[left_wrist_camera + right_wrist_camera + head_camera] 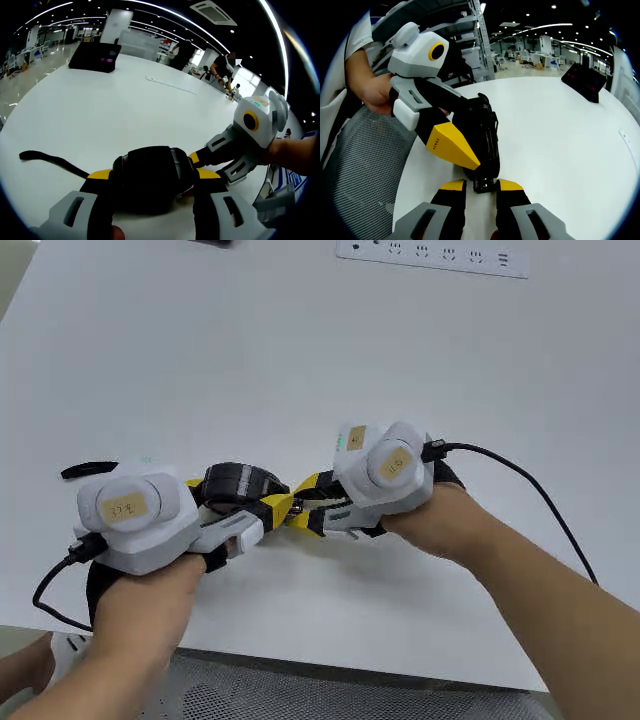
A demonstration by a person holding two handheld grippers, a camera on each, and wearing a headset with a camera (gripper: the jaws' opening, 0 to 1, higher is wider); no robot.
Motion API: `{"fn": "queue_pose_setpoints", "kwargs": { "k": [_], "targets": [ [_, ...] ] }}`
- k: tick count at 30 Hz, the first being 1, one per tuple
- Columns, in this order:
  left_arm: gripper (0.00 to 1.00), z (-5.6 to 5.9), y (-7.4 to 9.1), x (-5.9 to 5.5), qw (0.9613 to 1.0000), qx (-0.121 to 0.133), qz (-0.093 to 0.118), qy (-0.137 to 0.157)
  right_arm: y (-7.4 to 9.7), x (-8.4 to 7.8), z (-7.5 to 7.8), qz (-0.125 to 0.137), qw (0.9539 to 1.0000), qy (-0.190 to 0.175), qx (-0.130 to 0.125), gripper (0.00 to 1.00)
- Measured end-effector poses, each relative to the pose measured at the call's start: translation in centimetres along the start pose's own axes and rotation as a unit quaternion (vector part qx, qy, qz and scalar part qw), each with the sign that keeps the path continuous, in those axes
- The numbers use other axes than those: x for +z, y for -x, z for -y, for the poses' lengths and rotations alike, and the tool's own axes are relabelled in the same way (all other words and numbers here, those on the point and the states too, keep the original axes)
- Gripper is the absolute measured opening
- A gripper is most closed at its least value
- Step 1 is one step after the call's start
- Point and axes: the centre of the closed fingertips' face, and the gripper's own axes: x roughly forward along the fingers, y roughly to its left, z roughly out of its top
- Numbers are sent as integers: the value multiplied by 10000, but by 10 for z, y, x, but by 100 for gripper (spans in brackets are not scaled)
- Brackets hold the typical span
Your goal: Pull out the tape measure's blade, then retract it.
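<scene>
The left gripper (pixel 152 175) is clamped around the chunky black tape measure case (pixel 481 127), low over the near part of the white bench (pixel 300 360). The right gripper (pixel 481 189) meets it head-on, its yellow-tipped jaws drawn narrow onto the small dark blade hook (pixel 482 184) at the case's mouth. The blade looks barely out, so the pull is probably just starting. To do it well, hold the case steady and draw the right gripper straight away along the blade's line without twisting. Pinch firmly so the hook cannot slip free, then guide it back slowly.
</scene>
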Motion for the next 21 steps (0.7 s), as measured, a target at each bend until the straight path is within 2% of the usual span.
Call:
{"fn": "queue_pose_setpoints", "kwargs": {
  "k": [12,21],
  "targets": [
    [60,-1,0,-1,10000,-17,-11,-61,2,2,1,79,9999,-100,-42,23],
    [63,-4,4,1,9999,-19,25,-111,16,5,7,198,9993,-201,-227,27]
  ]
}}
